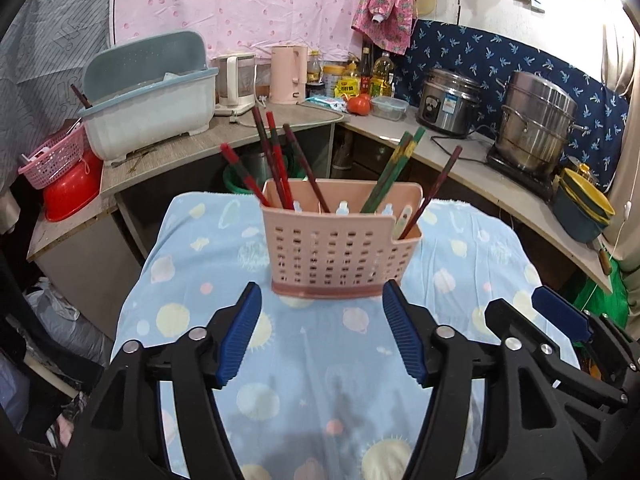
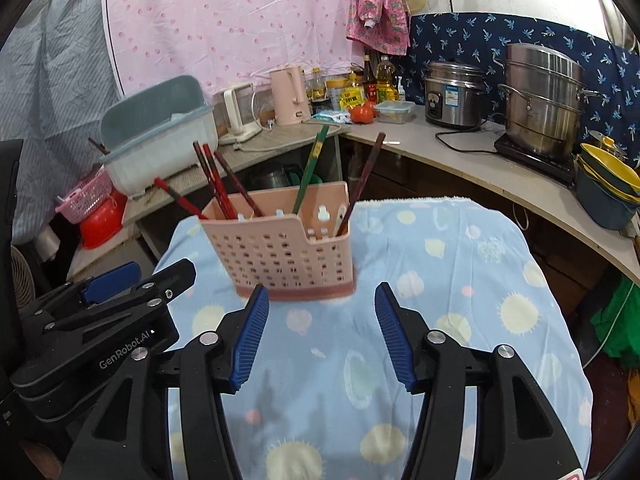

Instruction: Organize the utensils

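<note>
Pink perforated utensil holder [image 1: 339, 246] stands upright on a light-blue patterned cloth [image 1: 304, 380] covering a small table. Red chopsticks [image 1: 276, 164] lean in its left compartment; green chopsticks [image 1: 394, 170] and one dark reddish chopstick [image 1: 434, 194] occupy the right side. Left gripper [image 1: 320, 300] sits just in front of the holder's base, jaws apart, nothing between the blue pads. Right gripper [image 2: 320, 300] is positioned likewise, jaws apart and empty. Each gripper appears beside the other in the opposite view. Behind, a counter [image 1: 460, 152] carries a rice cooker [image 1: 450, 98] and steel steamer pot [image 1: 534, 124].
</note>
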A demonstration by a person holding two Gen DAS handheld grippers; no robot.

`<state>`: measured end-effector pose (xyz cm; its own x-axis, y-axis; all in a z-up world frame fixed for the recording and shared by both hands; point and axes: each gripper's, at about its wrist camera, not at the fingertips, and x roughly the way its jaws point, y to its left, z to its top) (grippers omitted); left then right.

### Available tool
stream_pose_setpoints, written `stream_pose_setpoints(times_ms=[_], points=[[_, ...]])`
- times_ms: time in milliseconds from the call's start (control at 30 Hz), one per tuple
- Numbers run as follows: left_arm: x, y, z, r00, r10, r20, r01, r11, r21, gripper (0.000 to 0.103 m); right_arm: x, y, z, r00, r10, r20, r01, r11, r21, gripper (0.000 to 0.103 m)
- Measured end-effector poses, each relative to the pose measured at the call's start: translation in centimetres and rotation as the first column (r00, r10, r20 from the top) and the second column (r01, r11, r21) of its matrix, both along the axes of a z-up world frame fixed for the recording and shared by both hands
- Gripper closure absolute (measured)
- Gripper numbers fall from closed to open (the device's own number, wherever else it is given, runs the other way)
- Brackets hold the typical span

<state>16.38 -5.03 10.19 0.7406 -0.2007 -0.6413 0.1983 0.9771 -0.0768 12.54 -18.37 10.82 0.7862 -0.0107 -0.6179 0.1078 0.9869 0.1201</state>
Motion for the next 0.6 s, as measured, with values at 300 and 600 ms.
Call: stream_pose_setpoints(times_ms=[300, 600], points=[[-3.3, 0.7, -2.2, 0.999, 0.043, -0.01, -0.042, 0.997, 0.06, 0.017, -3.5, -0.7, -2.4, 0.999, -0.025, -0.045, 0.026, 1.0, 0.006, 0.024], [-5.7, 0.3, -4.4, 0.998, 0.059, -0.024, -0.056, 0.988, 0.141, 0.008, -6.0, -1.2, -4.5, 0.995, -0.055, -0.088, 0.052, 0.998, -0.034, 0.019]])
